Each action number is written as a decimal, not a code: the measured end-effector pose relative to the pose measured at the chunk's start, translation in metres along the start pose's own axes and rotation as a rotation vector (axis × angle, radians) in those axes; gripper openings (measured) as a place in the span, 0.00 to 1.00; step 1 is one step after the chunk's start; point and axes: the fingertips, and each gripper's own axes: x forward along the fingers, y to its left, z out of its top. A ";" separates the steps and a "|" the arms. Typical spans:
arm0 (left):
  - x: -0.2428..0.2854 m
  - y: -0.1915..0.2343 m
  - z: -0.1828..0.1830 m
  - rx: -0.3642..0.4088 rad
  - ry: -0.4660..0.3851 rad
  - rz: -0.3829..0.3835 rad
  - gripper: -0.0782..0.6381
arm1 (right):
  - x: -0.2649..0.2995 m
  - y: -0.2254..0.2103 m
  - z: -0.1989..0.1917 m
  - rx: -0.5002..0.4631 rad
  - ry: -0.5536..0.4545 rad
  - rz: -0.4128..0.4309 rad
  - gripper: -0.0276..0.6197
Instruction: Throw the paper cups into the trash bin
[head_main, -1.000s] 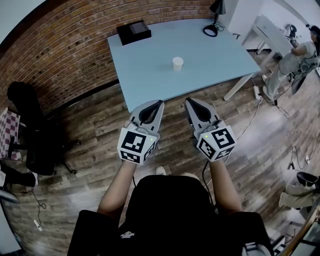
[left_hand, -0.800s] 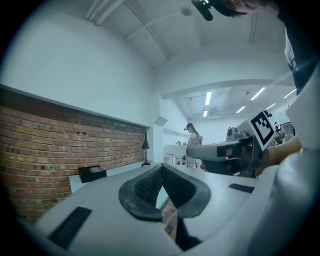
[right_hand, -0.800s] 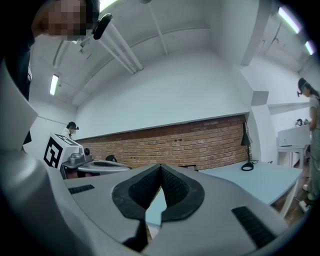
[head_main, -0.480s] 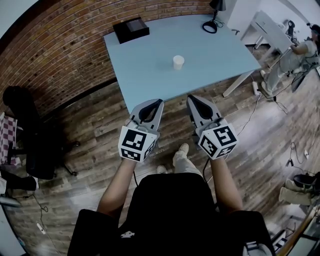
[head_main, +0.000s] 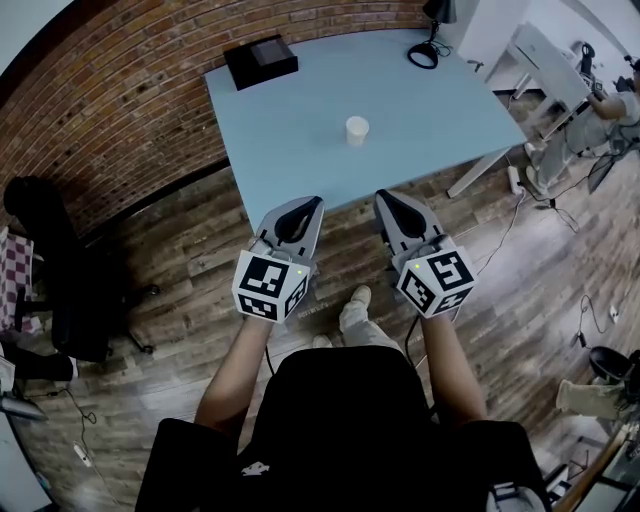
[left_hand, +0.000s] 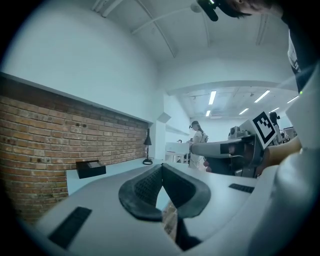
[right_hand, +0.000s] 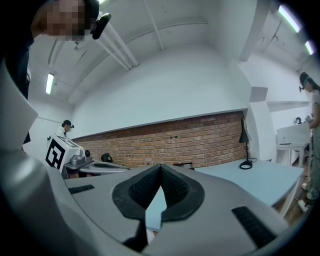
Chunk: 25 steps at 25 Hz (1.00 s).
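Left gripper (head_main: 310, 203) and right gripper (head_main: 386, 197) have edged up to the table (head_main: 290, 150), both closed, empty; paper cup (head_main: 356, 130) untouched, nothing binned yet.

One paper cup (head_main: 356, 130), one black box (head_main: 261, 62), probably one lamp (head_main: 435, 13).

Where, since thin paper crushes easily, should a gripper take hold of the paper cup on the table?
Probably across the side wall of the paper cup, about mid-height, coming level from the near edge of the table. It stands upright and alone, so both sides are free. The shut right gripper must open first.
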 end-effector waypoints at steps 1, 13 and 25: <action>0.005 0.001 -0.001 0.001 0.004 0.001 0.12 | 0.003 -0.004 0.000 0.004 -0.001 0.001 0.05; 0.076 0.017 0.004 -0.005 0.019 0.020 0.12 | 0.039 -0.069 0.006 0.025 -0.005 0.026 0.05; 0.145 0.033 0.003 -0.047 0.051 0.088 0.12 | 0.070 -0.140 0.009 0.055 -0.032 0.075 0.05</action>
